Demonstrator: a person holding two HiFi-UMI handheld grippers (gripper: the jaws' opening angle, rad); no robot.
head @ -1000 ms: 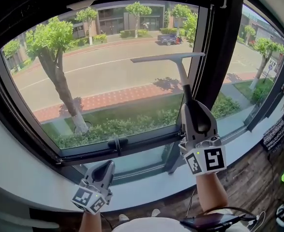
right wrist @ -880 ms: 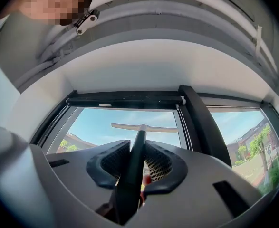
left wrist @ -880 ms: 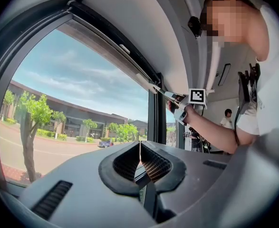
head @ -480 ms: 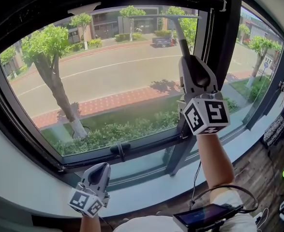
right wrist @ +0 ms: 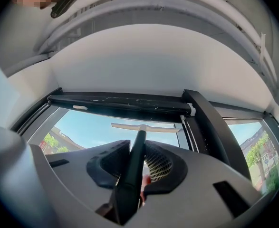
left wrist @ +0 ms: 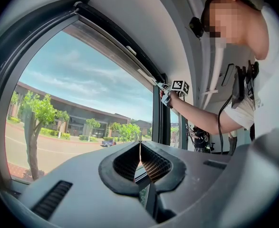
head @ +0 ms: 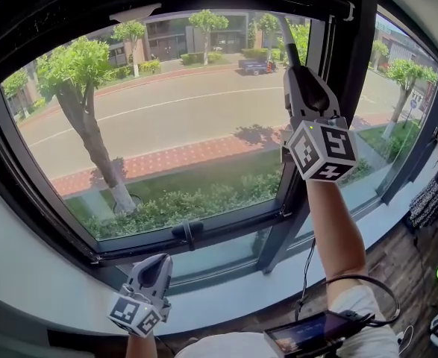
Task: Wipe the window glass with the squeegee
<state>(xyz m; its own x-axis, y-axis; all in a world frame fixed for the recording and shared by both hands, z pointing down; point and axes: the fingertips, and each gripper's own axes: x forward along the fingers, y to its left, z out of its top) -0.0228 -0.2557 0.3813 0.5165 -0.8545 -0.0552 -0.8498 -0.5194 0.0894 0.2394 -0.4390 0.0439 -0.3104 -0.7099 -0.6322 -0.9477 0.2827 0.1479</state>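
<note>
The squeegee has a dark handle (right wrist: 133,170) and a pale blade (right wrist: 144,127) lying across the top of the window glass (head: 174,125), just under the black upper frame. My right gripper (head: 296,71) is raised high at the pane's right side, shut on that handle. In the head view only the handle (head: 286,34) shows; the blade is hidden at the frame. The left gripper view shows the blade (left wrist: 146,75) against the top frame. My left gripper (head: 156,268) hangs low by the sill, its jaws shut on nothing.
A thick black mullion (head: 342,88) stands right of the pane, with a second window beyond. A dark window handle (head: 186,232) sits on the lower frame above the white sill (head: 47,274). A screen device (head: 308,335) and cable hang at the person's waist, above wooden floor (head: 416,271).
My right gripper has lifted the squeegee from mid-pane up to the top of the glass. The left gripper has stayed low near the sill.
</note>
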